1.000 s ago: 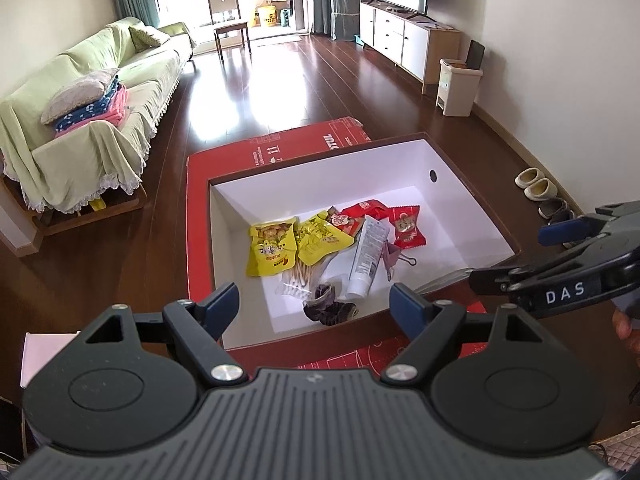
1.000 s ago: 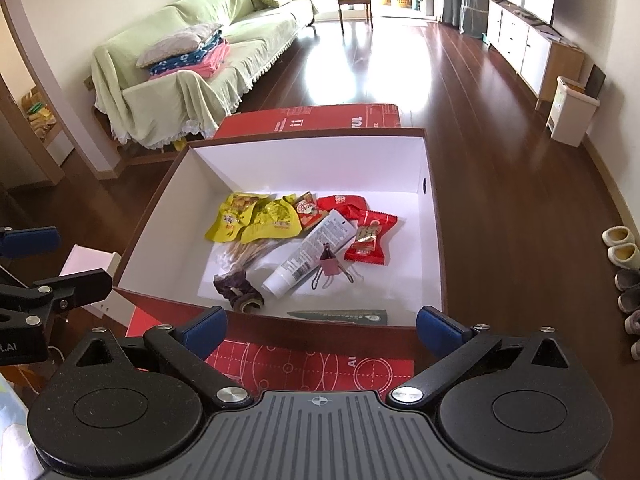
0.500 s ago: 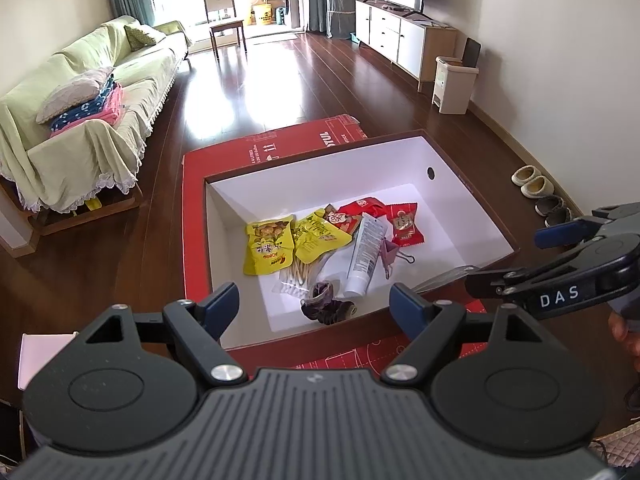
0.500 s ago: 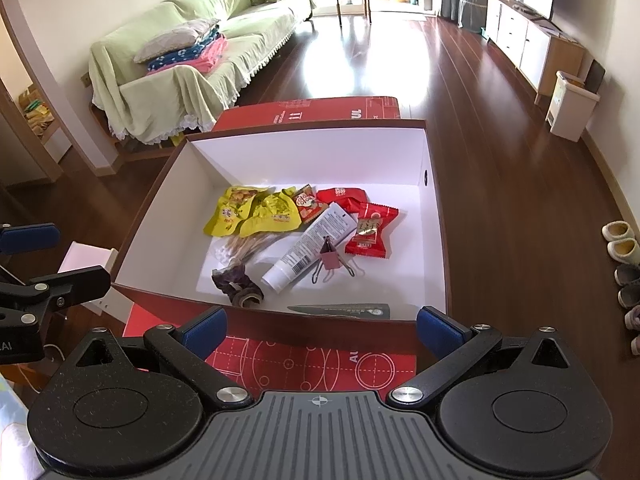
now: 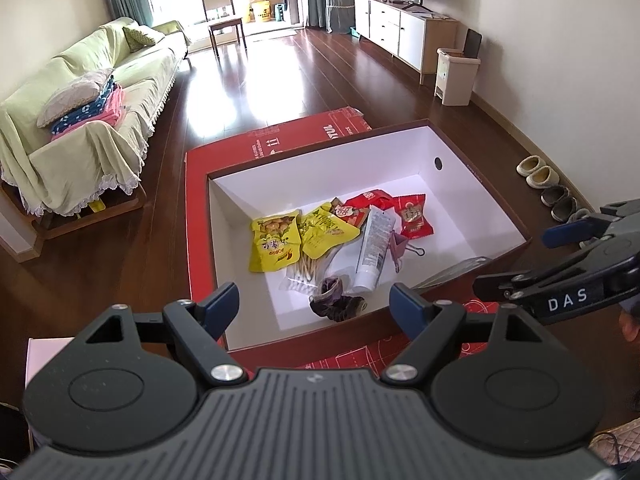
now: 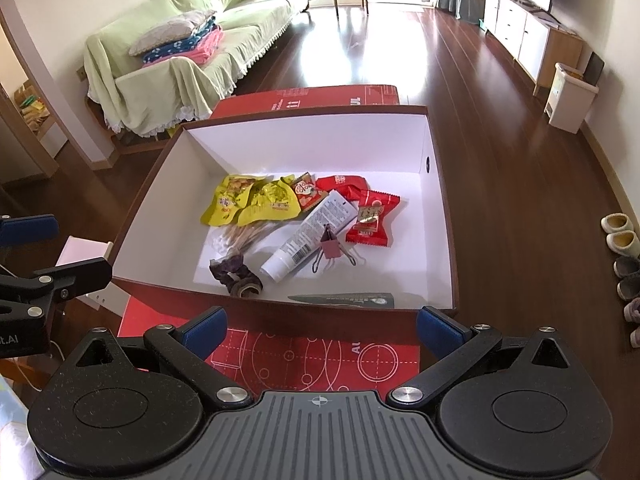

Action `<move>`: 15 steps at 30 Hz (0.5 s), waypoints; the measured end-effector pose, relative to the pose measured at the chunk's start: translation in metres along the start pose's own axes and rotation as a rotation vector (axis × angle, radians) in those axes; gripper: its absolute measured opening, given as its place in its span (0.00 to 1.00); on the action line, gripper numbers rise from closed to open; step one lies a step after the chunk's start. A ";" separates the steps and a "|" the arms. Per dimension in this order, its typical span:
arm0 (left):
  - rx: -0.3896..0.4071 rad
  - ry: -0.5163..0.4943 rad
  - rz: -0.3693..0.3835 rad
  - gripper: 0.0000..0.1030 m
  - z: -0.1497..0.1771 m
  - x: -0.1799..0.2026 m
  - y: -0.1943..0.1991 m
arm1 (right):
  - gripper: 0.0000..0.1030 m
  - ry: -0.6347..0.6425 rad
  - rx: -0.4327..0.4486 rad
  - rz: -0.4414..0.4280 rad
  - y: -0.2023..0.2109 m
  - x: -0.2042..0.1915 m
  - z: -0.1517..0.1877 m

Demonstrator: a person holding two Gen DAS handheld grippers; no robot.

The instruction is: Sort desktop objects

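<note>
Here, a shallow white-lined box (image 6: 436, 208) with a brown rim sits on a red printed surface (image 6: 320, 356), holding a loose heap: two yellow snack packets (image 6: 248, 200), red candy wrappers (image 6: 370, 220), a white tube (image 6: 312, 236) lying diagonally, a pink binder clip (image 6: 332, 250) touching the tube, a bundle of cotton swabs (image 6: 240, 236), a dark scrunchie (image 6: 236, 276) at the heap's 7 o'clock, and a dark blade-shaped item (image 6: 344, 300) along the near wall. The left claw (image 5: 314, 304) and right claw (image 6: 320, 326) both hover spread wide and empty at the box's 6 o'clock edge. Beyond lie dark wooden floor (image 6: 500, 120), a green-draped sofa (image 6: 192, 40) at 11 o'clock and a white cabinet (image 5: 396, 28) at 1 o'clock.
</note>
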State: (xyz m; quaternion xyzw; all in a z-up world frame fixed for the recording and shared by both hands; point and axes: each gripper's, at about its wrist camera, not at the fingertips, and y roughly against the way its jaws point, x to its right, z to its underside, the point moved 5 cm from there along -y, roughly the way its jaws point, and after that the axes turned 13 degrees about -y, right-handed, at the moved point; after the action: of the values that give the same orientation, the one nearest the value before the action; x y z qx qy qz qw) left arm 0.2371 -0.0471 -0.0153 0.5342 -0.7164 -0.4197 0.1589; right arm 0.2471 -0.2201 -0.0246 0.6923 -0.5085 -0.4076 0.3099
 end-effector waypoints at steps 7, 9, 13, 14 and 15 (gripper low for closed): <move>-0.004 -0.003 0.004 0.78 -0.003 -0.001 -0.008 | 1.00 -0.011 -0.005 0.010 -0.004 0.003 0.000; -0.006 -0.005 0.008 0.78 -0.004 0.000 -0.010 | 1.00 -0.016 -0.008 0.015 -0.004 0.005 0.000; 0.003 -0.003 0.020 0.78 -0.006 0.001 -0.013 | 1.00 -0.029 -0.011 0.021 -0.005 0.009 0.000; 0.006 -0.005 0.020 0.78 -0.007 0.002 -0.013 | 1.00 -0.031 -0.012 0.022 -0.005 0.010 0.001; 0.008 -0.007 0.017 0.78 -0.008 0.002 -0.014 | 1.00 -0.034 -0.012 0.023 -0.005 0.011 0.001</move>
State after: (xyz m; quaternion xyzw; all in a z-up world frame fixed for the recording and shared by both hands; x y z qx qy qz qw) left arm 0.2503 -0.0533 -0.0216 0.5272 -0.7232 -0.4173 0.1578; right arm 0.2505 -0.2291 -0.0320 0.6775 -0.5190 -0.4187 0.3102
